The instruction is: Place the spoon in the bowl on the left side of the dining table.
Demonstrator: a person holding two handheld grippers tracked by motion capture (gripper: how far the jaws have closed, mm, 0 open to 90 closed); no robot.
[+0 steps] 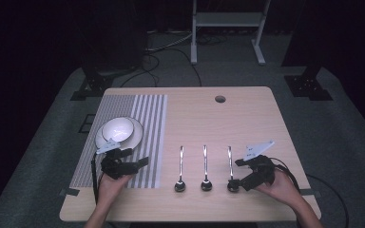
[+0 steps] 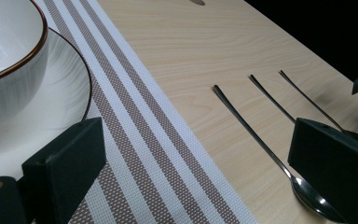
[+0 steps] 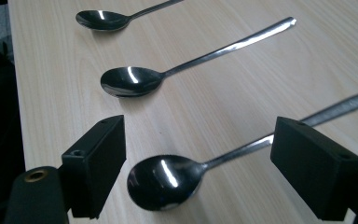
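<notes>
Lying on table (image 1: pixel 247 109): three spoons (image 1: pixel 206 166); one bowl (image 1: pixel 118 129); one plate (image 1: pixel 134 137)

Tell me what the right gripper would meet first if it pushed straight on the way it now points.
Probably the nearest spoon: its bowl lies between the open jaws of the right gripper, just ahead. Beyond it lie the middle spoon and the far spoon. The gripper's height above the table is unclear.

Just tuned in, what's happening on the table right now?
A person holds two grippers. The right gripper, jaws open, straddles the rightmost spoon of three lying in a row, not yet gripping it. The left gripper hovers open over the striped placemat, beside the bowl on its plate.
</notes>
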